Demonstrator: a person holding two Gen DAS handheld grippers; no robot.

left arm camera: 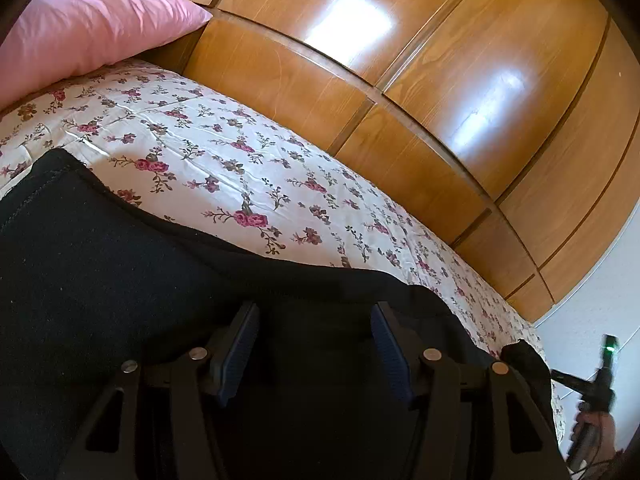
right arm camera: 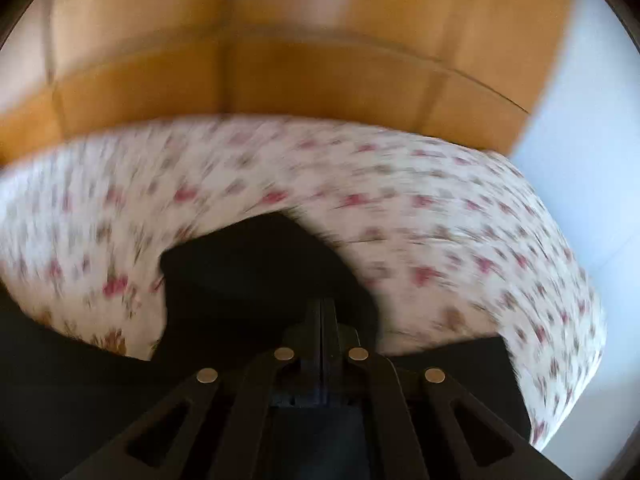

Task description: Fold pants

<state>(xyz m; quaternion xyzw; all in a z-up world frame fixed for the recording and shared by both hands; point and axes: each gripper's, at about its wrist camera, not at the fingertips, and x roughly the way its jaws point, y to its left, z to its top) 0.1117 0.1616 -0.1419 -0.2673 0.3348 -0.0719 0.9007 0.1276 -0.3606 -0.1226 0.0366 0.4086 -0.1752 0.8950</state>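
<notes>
The black pants lie on a floral bedsheet. My left gripper is open, its blue-padded fingers spread just above the black cloth, holding nothing. In the blurred right wrist view my right gripper is shut, with a fold of the black pants bunched at and ahead of its tips. The right gripper also shows in the left wrist view at the far right edge, held by a hand.
A pink pillow rests at the back left of the bed. A glossy wooden wardrobe stands right behind the bed. A white wall is at the right. The sheet spreads around the pants.
</notes>
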